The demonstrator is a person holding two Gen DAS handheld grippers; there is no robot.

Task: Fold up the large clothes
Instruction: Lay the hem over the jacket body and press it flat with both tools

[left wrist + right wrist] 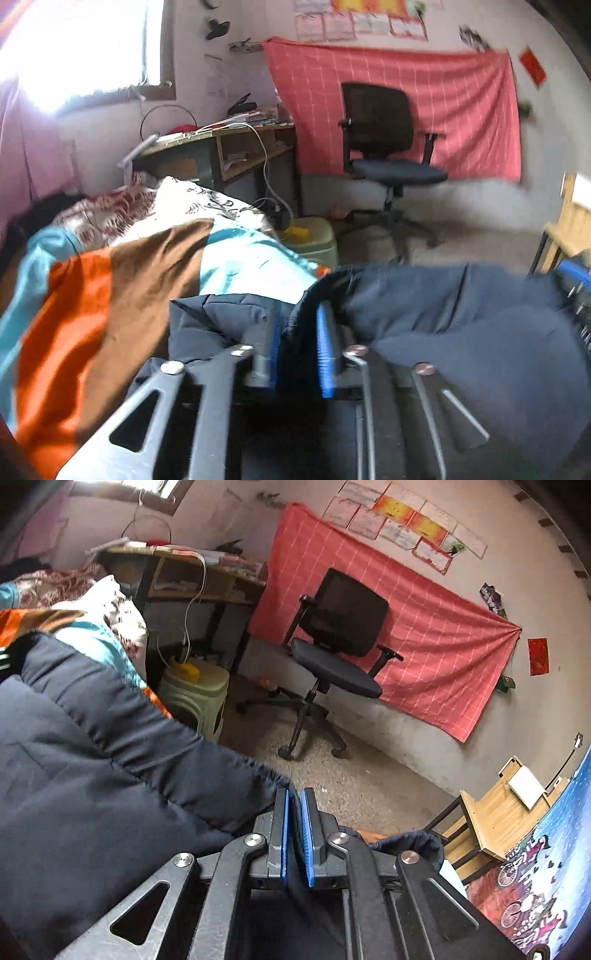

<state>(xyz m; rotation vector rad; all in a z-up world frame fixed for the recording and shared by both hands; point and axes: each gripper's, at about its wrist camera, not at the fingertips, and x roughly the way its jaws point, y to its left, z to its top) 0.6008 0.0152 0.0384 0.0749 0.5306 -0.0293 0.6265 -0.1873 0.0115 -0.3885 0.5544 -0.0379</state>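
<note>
A large dark navy padded jacket [461, 332] lies over the bed's near end; it also fills the left of the right wrist view [92, 757]. My left gripper [299, 325] is shut on a thick fold of the jacket, with the cloth bunched between its blue pads. My right gripper [293, 805] is shut on the jacket's gathered hem edge, held past the bed's edge above the floor.
The bed carries a blanket with orange, brown and teal blocks [110, 295] and a patterned pillow [199, 206]. A green plastic stool [195, 694], a black office chair [340, 646], a desk [229, 147] and a wooden bench [498, 812] stand on the floor.
</note>
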